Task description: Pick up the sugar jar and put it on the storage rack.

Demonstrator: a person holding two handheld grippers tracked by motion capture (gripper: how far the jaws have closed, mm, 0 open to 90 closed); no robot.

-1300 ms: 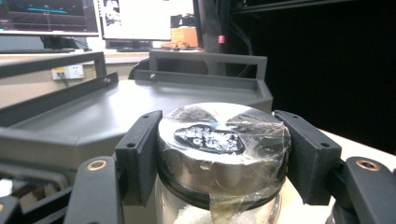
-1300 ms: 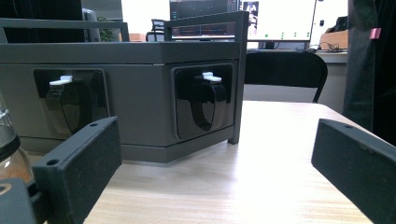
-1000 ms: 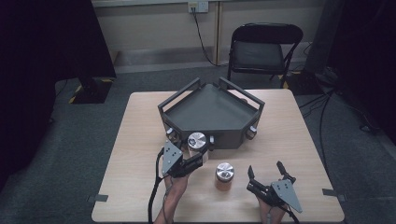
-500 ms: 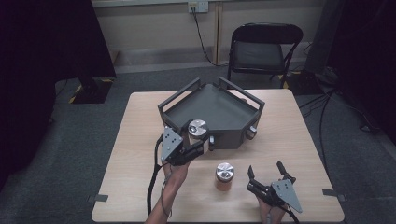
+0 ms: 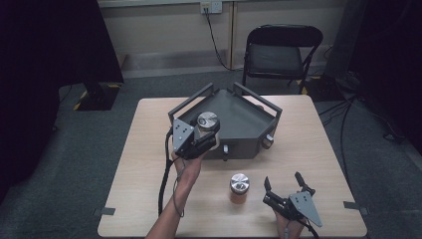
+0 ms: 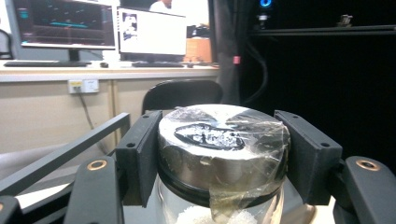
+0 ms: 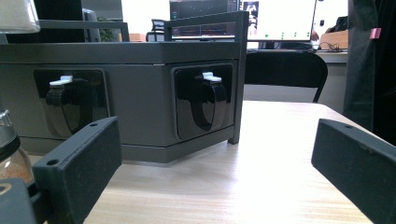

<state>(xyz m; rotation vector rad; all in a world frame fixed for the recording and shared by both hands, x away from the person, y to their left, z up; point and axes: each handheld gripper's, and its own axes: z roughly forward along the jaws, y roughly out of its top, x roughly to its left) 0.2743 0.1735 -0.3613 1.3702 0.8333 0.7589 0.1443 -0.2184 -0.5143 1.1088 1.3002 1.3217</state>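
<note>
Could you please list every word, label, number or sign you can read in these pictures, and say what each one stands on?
No text can be read anywhere.
Computer monitors behind the desk: lines of text and graphs, too small and blurred.
Silver metal lid of the glass jar held in the left gripper: dark mark under clear tape, illegible.
Grey metal tray, second steel-lidded jar, right gripper: no lettering visible.

lid (image 5: 208,120) silver | jar (image 5: 239,187) amber, silver cap | tray (image 5: 246,127) dark grey | surface (image 5: 149,164) pale wood | claws black
</note>
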